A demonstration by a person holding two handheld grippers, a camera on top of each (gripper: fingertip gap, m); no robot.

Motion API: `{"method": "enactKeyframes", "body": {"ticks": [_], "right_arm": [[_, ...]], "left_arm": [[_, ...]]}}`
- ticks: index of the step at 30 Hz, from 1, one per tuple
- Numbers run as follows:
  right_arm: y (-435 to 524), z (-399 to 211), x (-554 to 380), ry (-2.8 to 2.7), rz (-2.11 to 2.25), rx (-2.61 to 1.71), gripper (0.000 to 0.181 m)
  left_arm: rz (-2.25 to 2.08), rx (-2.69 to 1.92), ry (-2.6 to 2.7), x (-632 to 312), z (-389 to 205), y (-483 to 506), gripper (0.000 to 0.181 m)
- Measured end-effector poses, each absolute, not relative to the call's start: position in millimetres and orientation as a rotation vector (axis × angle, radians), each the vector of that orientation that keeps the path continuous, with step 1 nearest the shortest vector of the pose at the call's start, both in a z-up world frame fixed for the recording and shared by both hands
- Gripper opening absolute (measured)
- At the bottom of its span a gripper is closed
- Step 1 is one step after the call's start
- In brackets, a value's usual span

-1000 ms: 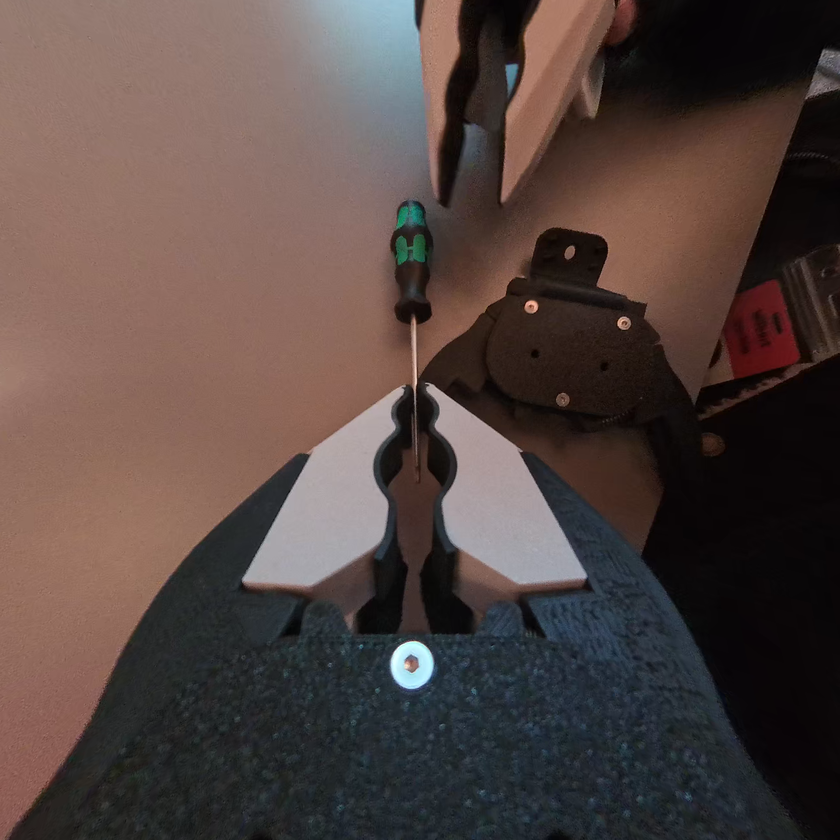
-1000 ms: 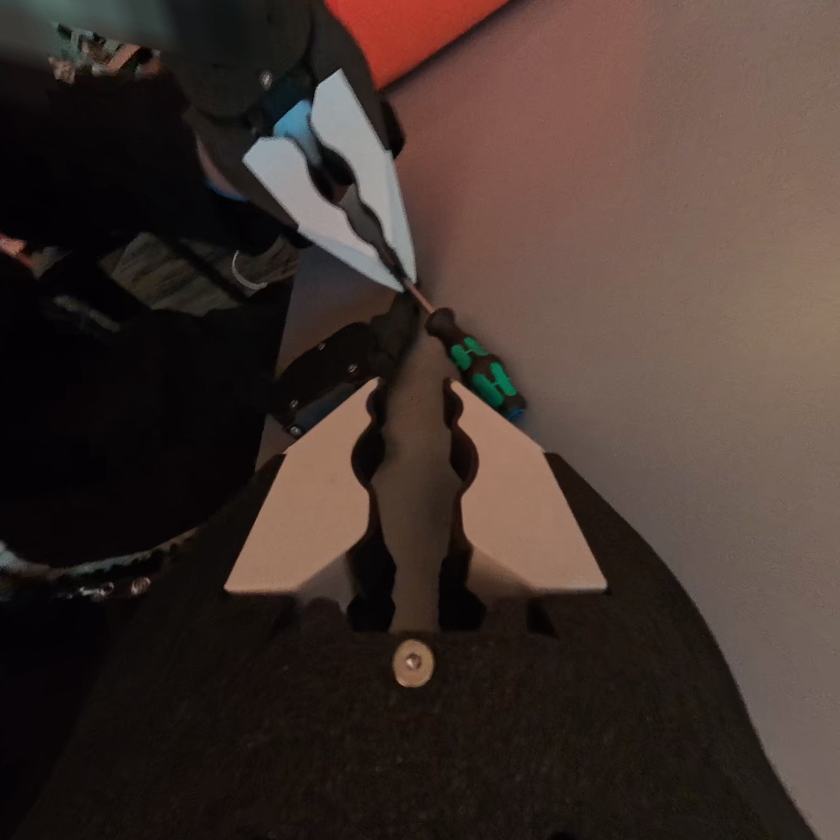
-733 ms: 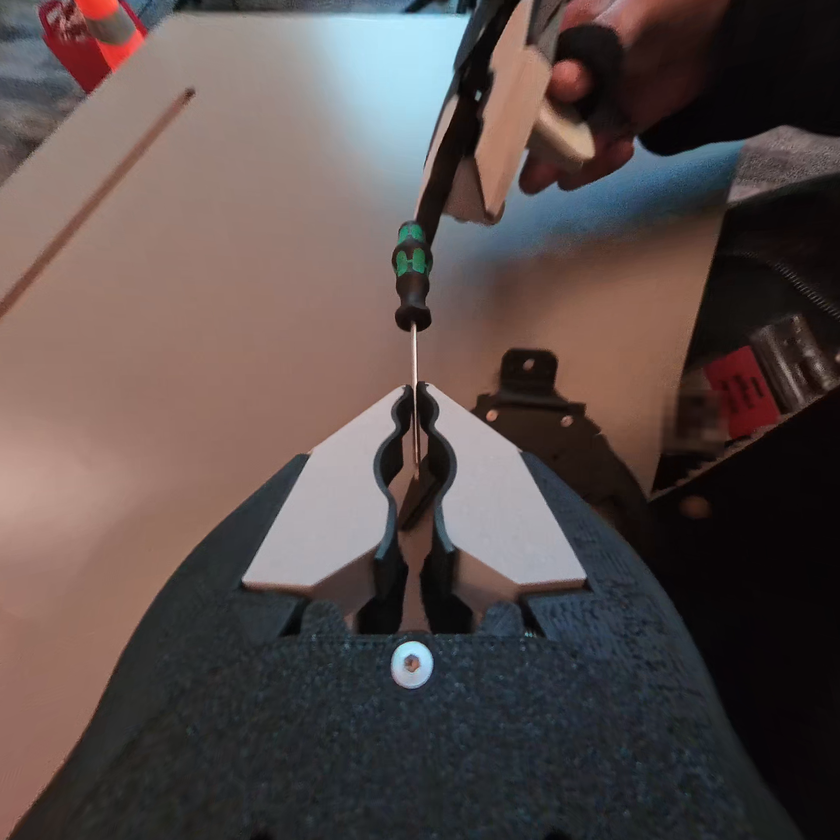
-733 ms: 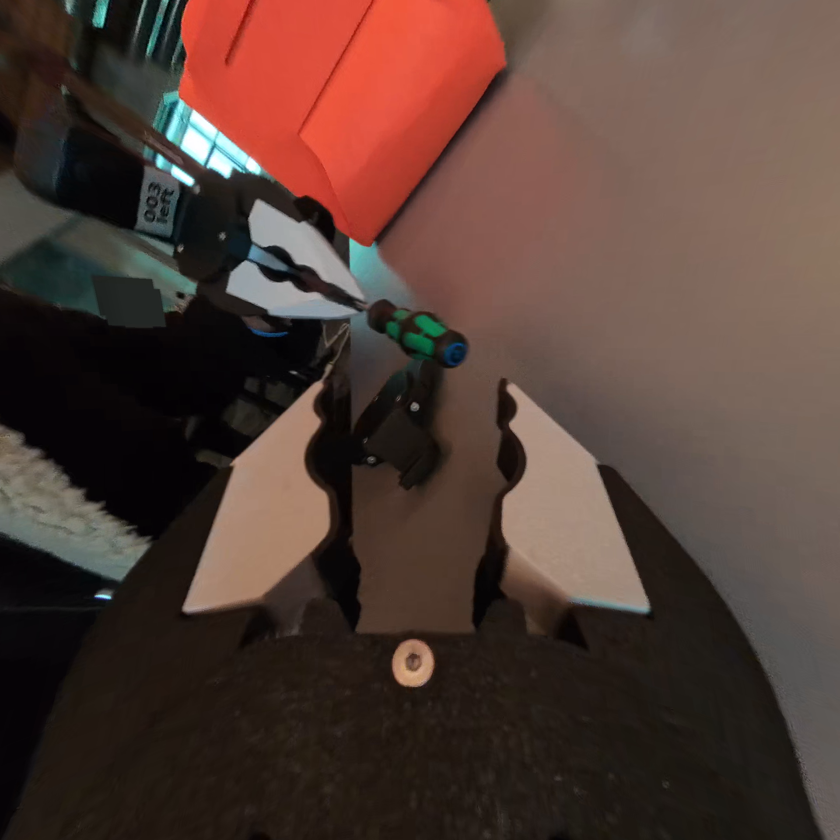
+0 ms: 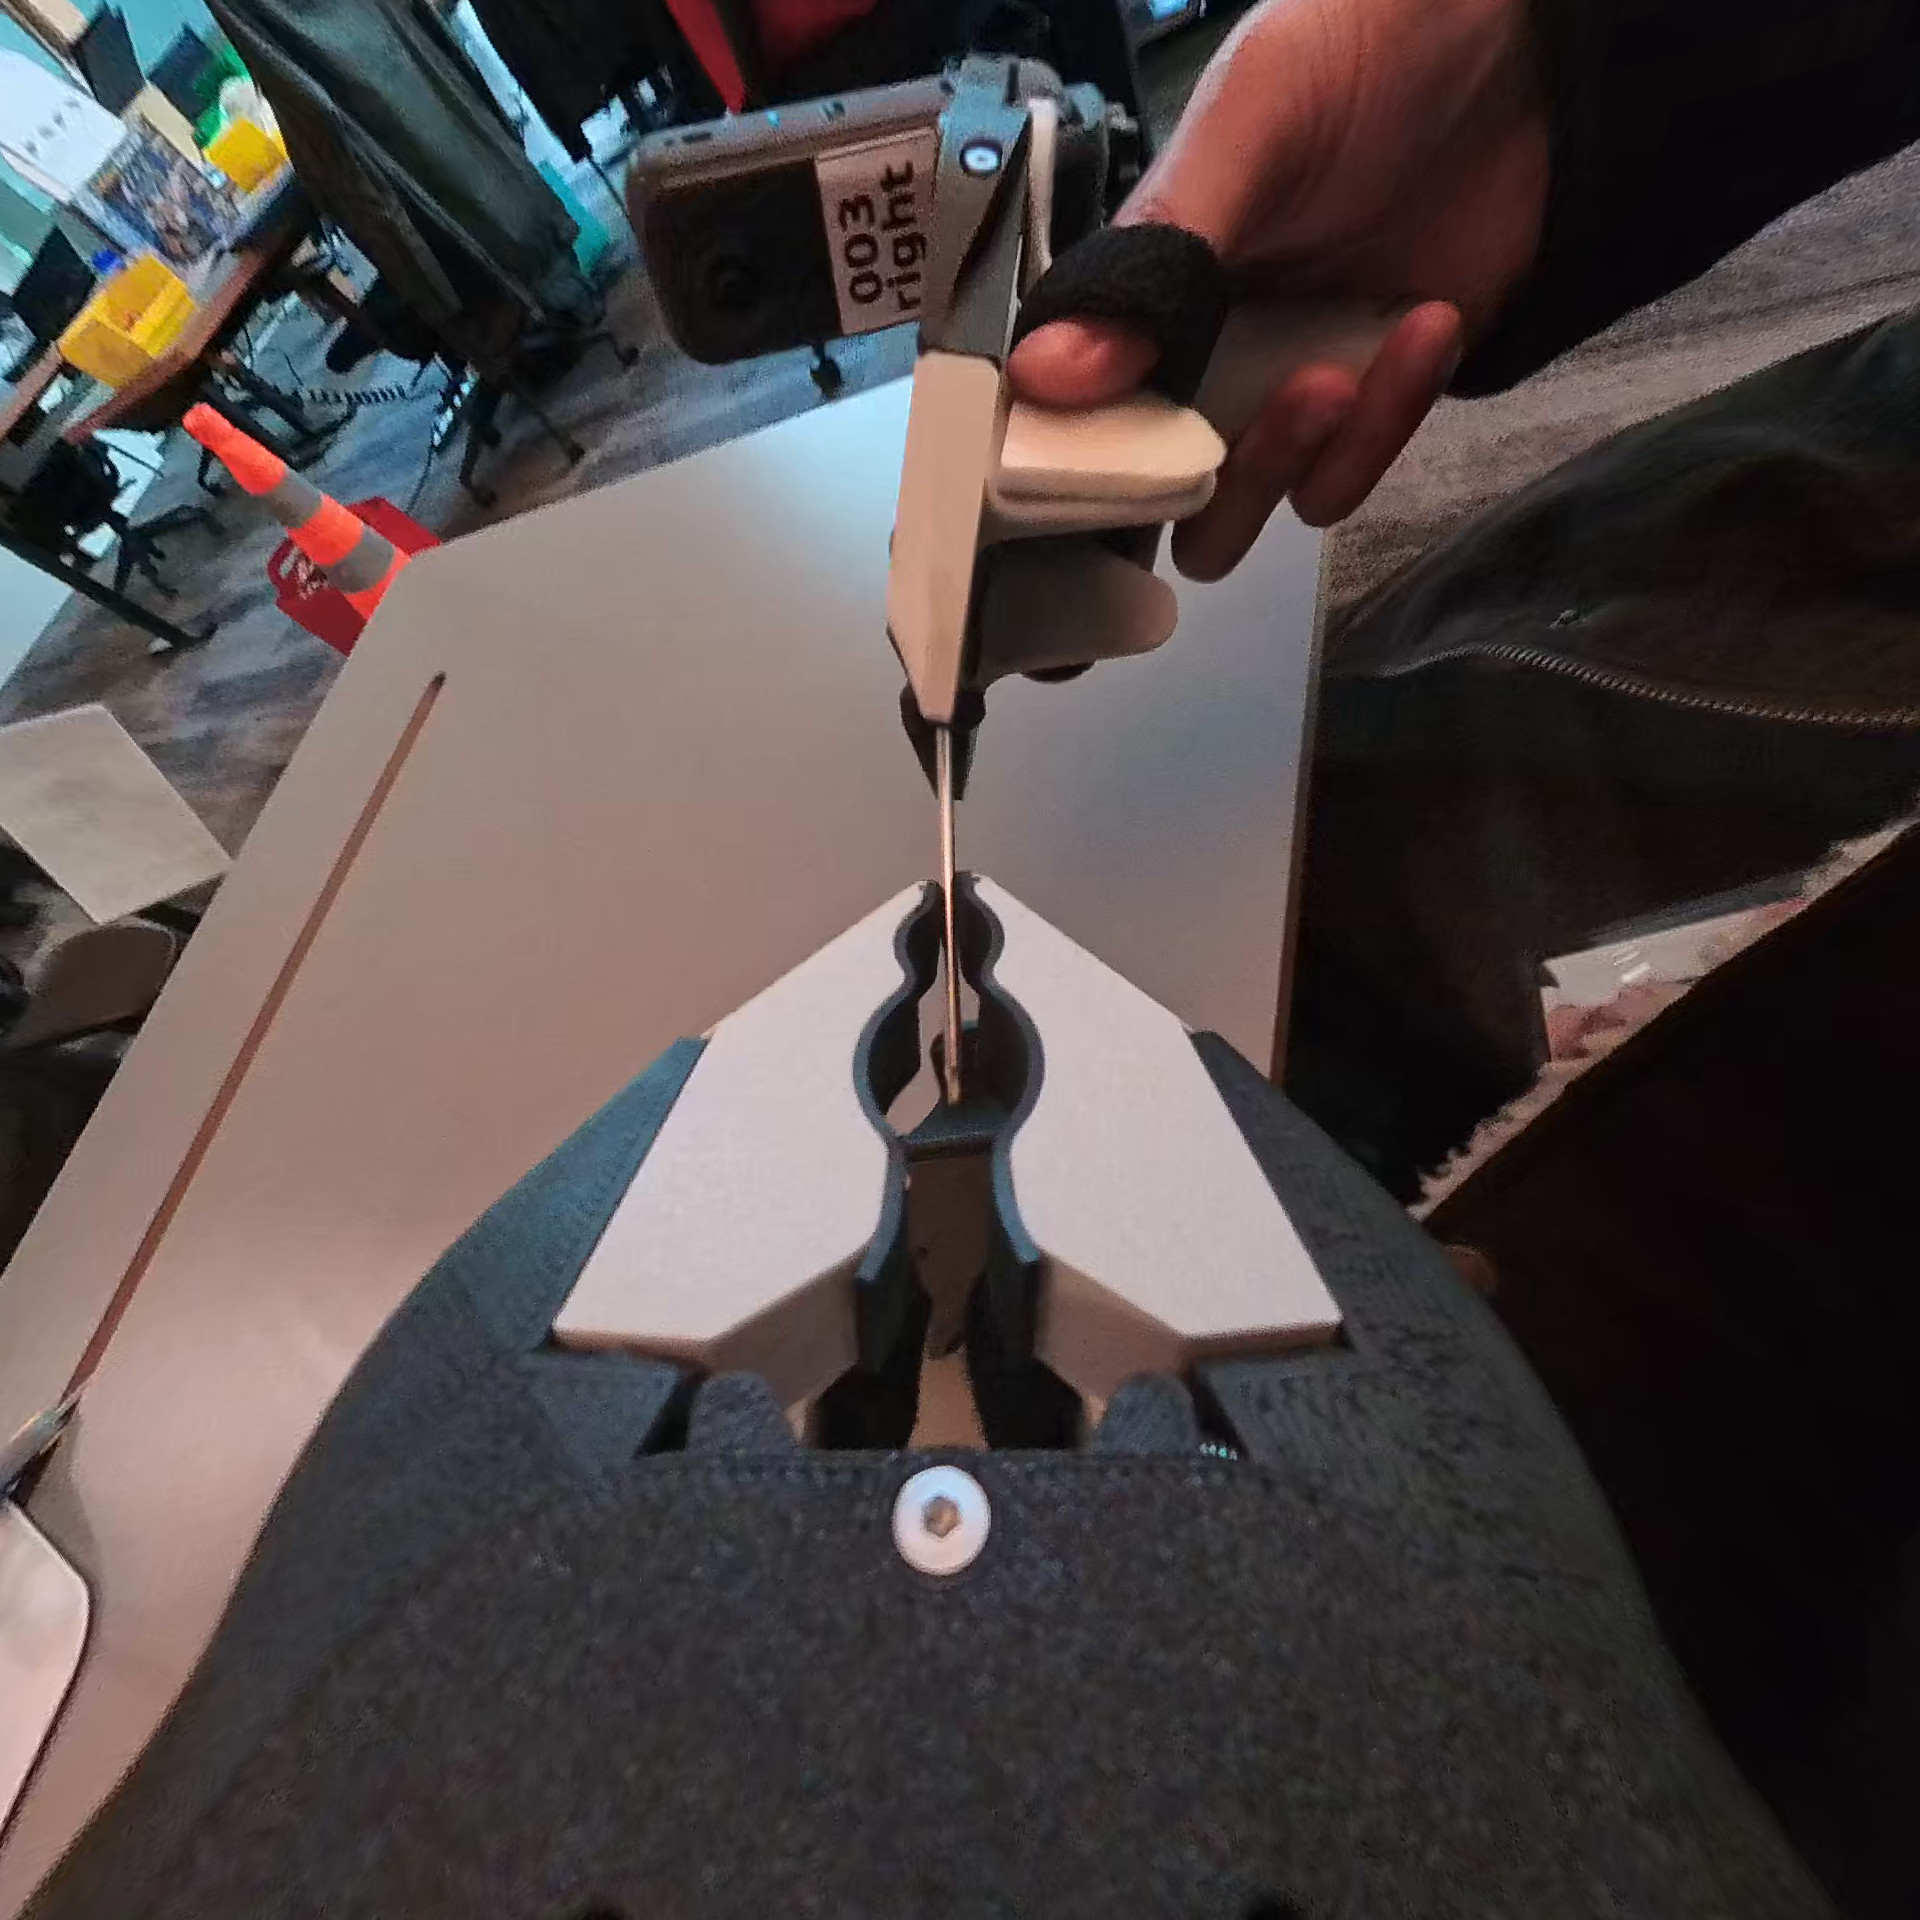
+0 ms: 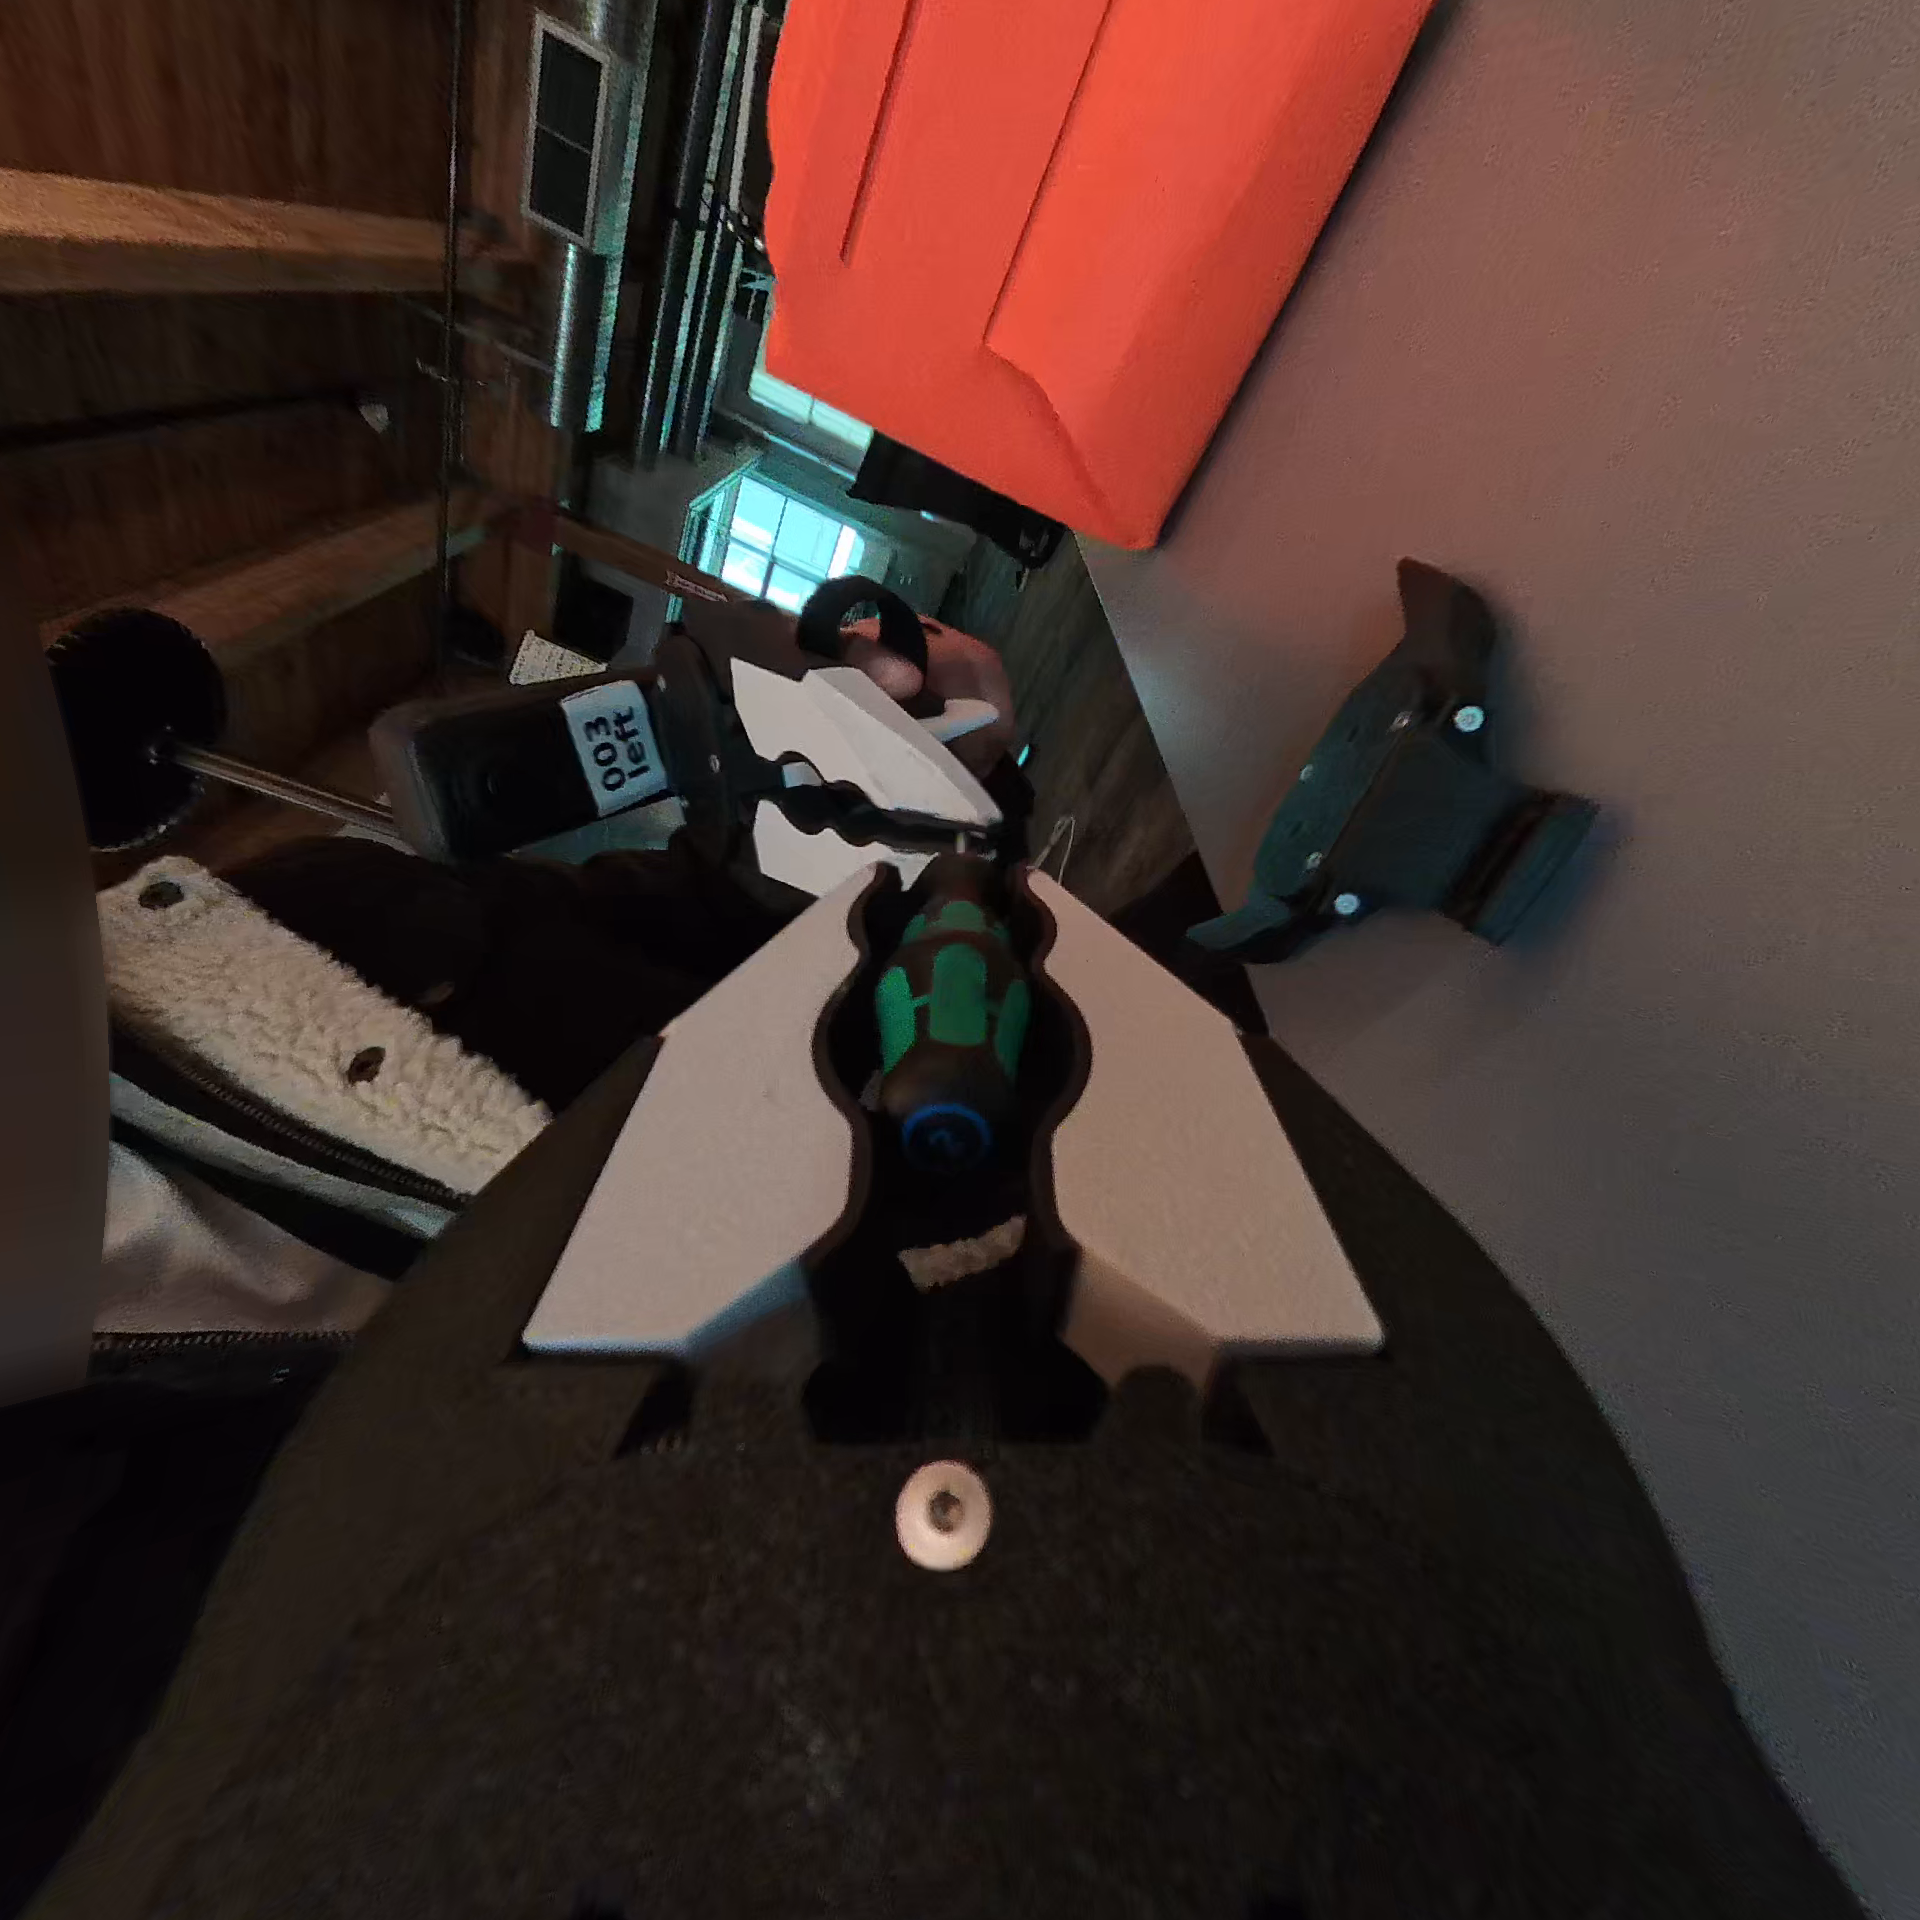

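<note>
Screwdriver [image 6: 951, 1023], green-and-black handled, is clamped by the right gripper [image 6: 951, 894]; its thin shaft is pinched by the left gripper [image 5: 948, 894].

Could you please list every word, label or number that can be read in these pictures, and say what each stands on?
I do not copy the writing out; this is where it stands.
White label on the camera above the right tongs: printed, legible.
White label on the camera behind the left tongs: printed, legible.
Red base of the traffic cone: white marks, blurred.
Blue end cap of the screwdriver: mark too small to read.
</note>
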State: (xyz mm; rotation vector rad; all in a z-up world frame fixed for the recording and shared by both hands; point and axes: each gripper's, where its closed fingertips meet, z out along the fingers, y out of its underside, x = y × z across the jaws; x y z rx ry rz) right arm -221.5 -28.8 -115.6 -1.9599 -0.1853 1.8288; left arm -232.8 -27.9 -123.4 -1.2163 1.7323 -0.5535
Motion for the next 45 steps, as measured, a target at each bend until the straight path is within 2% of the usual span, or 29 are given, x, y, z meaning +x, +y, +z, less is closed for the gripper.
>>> {"method": "enactKeyframes", "body": {"ticks": [3,6,9,10,11,16,23,25,27,30,35,39,45], "right_arm": [[-33,-120,-217,-0.192,1.691,-1.991,0.02],[-28,-145,-189,-0.253,1.312,-2.122,0.02],[-26,-148,-176,-0.276,1.155,-2.122,0.02],[-24,-152,-174,-0.3,1.093,-2.138,0.02],[-21,-158,-173,-0.322,1.032,-2.162,0.02],[-21,-193,-182,-0.413,0.922,-2.281,0.021],[-20,-178,-180,-0.403,0.95,-2.23,0.021],[-20,-176,-179,-0.39,0.975,-2.219,0.021],[-20,-172,-178,-0.373,1.003,-2.201,0.02],[-18,-163,-175,-0.385,1.007,-2.137,0.02],[-29,-126,-180,-0.528,0.969,-1.976,0.02],[-32,-107,-184,-0.563,0.965,-1.96,0.02],[-32,-107,-186,-0.501,1.004,-2.013,0.021]], "left_arm": [[-0.586,-1.29,1.714,-246,-127,-24,0.007],[-0.734,-1.587,1.552,-276,-140,-5,0.052],[-0.943,-1.979,1.325,-302,-173,2,0.071],[-0.957,-2.075,1.279,-306,-186,2,0.088],[-0.926,-2.144,1.243,-308,-196,3,0.096],[-0.667,-2.162,1.255,-293,-211,8,0.103],[-0.403,-2.241,1.272,-284,-242,10,0.106],[-0.389,-2.26,1.303,-280,-249,14,0.099],[-0.418,-2.244,1.331,-276,-247,19,0.086],[-0.494,-2.244,1.407,-275,-243,20,0.085],[-1.058,-2.115,1.415,-259,-203,-10,0.085],[-1.304,-1.975,1.404,-256,-171,-26,0.085],[-1.223,-1.891,1.434,-256,-160,-26,0.085]]}}
